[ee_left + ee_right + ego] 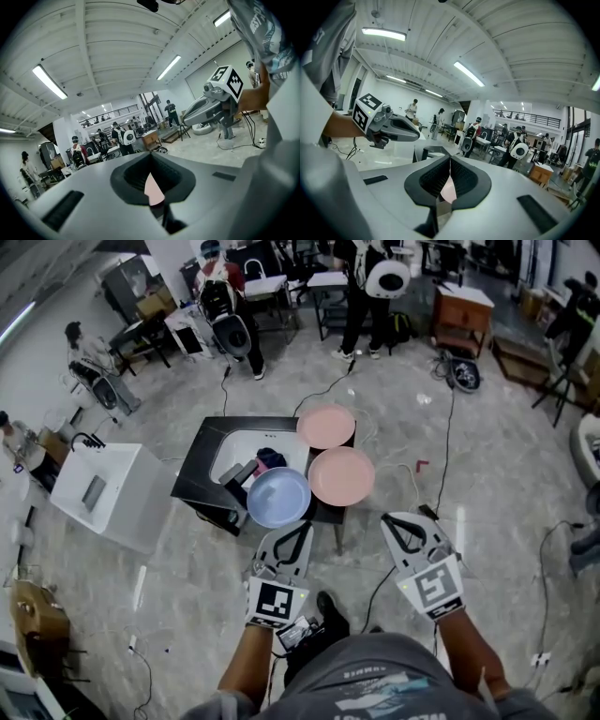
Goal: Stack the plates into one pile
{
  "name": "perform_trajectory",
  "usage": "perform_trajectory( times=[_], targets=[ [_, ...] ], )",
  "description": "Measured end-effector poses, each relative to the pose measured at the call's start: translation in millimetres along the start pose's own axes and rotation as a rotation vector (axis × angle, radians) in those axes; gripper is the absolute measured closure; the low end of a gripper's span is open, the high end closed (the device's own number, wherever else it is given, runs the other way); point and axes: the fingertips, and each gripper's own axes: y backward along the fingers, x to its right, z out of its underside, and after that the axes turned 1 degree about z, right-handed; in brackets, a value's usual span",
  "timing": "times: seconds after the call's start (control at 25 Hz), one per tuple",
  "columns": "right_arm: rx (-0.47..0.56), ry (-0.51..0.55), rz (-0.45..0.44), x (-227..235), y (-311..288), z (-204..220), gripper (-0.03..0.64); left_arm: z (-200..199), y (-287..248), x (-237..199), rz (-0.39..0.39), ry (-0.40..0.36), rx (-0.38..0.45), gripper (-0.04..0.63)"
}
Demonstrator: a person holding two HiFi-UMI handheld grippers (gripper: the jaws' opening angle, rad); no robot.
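We are facing the desk (192,486), where three plates are lying apart: the near pink plate (341,475), the blue plate (278,497) at the front edge, and the far pink plate (325,426). We are judging it best to open a tool early and slide one jaw under a rim (the nearest looks easiest). The left tool (292,527) and the right tool (396,518) are hovering short of the desk, jaws together and empty, tipping slightly downward.

Before you, the dark tabletop (192,486) carries a white basin (234,451), a blue plate (278,497), a pink plate (341,475) just beside it, and another pink plate (326,426) at the far corner.
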Motion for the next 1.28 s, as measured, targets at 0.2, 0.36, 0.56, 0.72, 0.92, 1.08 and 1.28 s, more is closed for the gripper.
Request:
perform_trajectory(
  times=[0.2,0.36,0.56,0.72,0.92,1.08,1.28],
  targets=[
    [-0.007,0.008,0.003,1,-45,-9,0.586,14,-15,-40,0.009,0.008,0.013,0.594],
    [-0.014,0.012,0.009,1,-82,-17,0.586,27,-28,-73,0.020,0.011,0.029,0.594],
    [-0.027,0.023,0.023,2,-128,-27,0.586,42,-45,-111,0.035,0.037,0.065,0.594],
    [-0.047,0.038,0.015,-3,-156,-33,0.586,51,-52,-130,0.056,0.051,0.078,0.594],
    [-0.056,0.048,-0.007,-14,-182,-42,0.586,58,-51,-151,0.048,0.070,0.088,0.594],
    [-0.050,0.052,-0.023,-19,-199,-46,0.586,65,-47,-164,0.020,0.087,0.084,0.594],
    [-0.026,0.066,-0.052,-23,-215,-52,0.586,76,-42,-174,-0.026,0.109,0.055,0.594]
  ],
)
